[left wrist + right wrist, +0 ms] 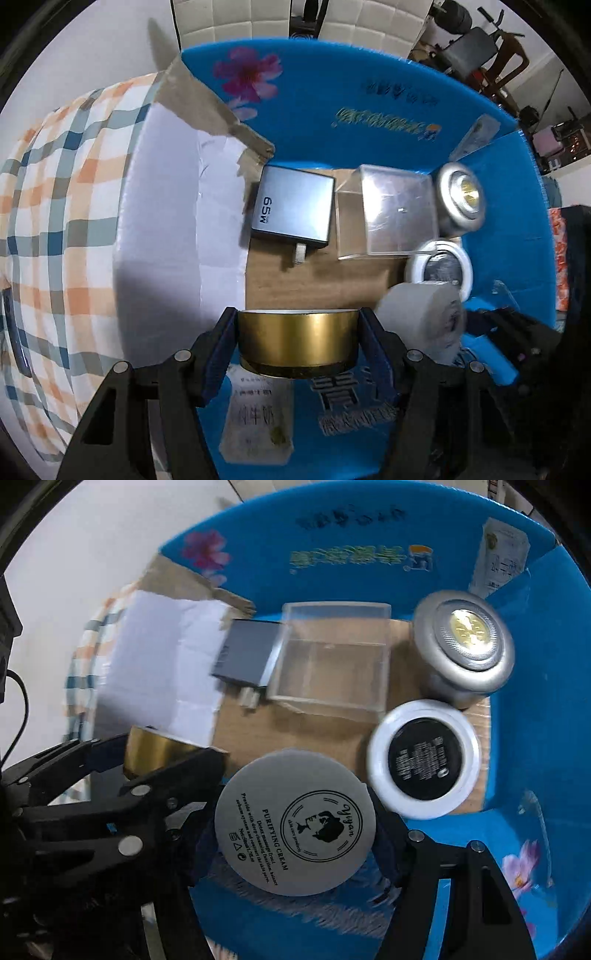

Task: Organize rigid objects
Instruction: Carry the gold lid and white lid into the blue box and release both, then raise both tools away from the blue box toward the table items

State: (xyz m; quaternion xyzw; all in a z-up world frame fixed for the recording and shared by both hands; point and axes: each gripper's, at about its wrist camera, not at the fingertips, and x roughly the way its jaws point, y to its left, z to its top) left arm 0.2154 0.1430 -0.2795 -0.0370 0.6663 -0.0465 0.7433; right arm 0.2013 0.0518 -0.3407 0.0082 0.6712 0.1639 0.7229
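**A:** Gold tin [297,343] pinched side-on in the left gripper [297,345], blue pads flat against both sides. Hanging over the near edge of the blue box [332,92], above bare cardboard floor [314,280]. Same tin [155,751] visible at the left of the right wrist view, clamped by the other gripper [162,757].

**B:** And the right gripper [295,830]?

**A:** Closed on a grey cream jar [295,823], flat printed face toward the camera, fingers hugging its left and right rim. Blurry in the left view [421,317], just right of the tin. Also over the box's near side.

**B:** Already inside?

**A:** Along the far wall: grey charger [291,206] marked 65W, prongs pointing toward the camera, sitting far left. Just beside it, a clear case [391,210], touching or nearly so. Then a silver jar [461,653] with a gold centre in the far right corner. In front of that, a white-rimmed jar [424,758] with a black label, just beside the cream jar.

**B:** Outside the box?

**A:** White flap [166,221] folded out on the left, over a plaid cloth [55,203] in orange and blue.
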